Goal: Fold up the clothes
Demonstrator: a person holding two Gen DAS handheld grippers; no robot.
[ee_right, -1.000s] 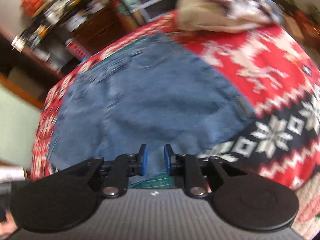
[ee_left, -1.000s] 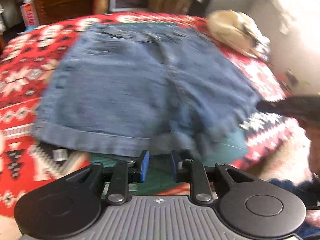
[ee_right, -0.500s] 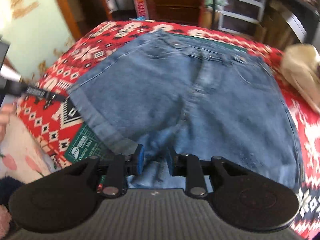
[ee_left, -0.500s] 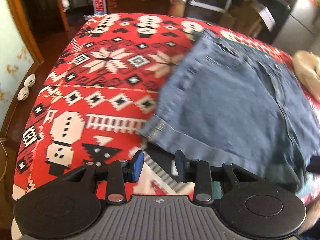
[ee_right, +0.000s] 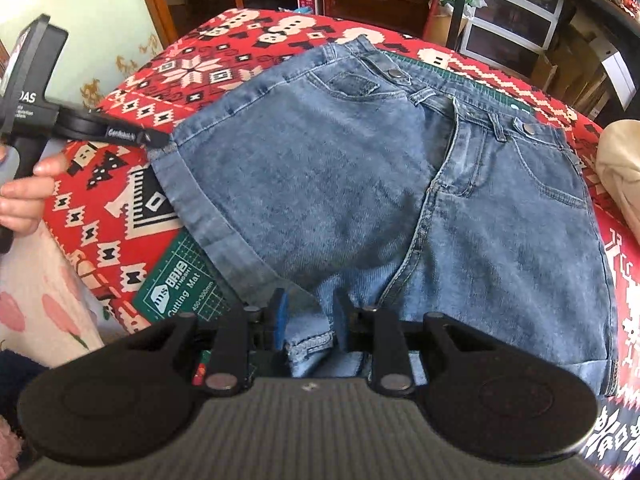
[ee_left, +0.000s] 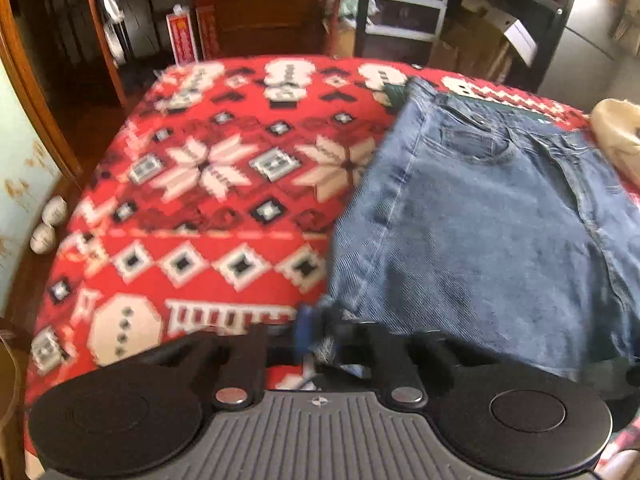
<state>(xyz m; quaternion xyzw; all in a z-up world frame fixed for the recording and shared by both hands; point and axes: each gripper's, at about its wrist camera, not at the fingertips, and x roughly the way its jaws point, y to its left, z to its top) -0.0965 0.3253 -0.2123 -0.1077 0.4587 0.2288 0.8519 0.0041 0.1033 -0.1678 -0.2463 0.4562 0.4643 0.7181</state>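
Observation:
Blue denim shorts (ee_right: 360,180) lie flat, front up, on a red patterned blanket (ee_right: 200,64), waistband at the far side. In the right wrist view my right gripper (ee_right: 311,320) is open, with the inner hem at the crotch lying loose between its fingers. My left gripper (ee_right: 158,140), held by a hand (ee_right: 24,196), meets the outer corner of the left leg's rolled cuff. In the blurred left wrist view the shorts (ee_left: 480,240) fill the right half, and the left gripper (ee_left: 324,334) is closed narrowly on that cuff corner.
A green cutting mat (ee_right: 180,284) pokes out under the blanket and shorts at the near edge. A beige cloth pile (ee_right: 624,168) sits at the right. Dark cabinets (ee_left: 264,20) and drawer shelves (ee_right: 516,0) stand behind. White shoes (ee_left: 48,224) lie on the floor to the left.
My left gripper swung left to the outer cuff corner and narrowed onto the denim. My right gripper moved in at the crotch hem, still open.

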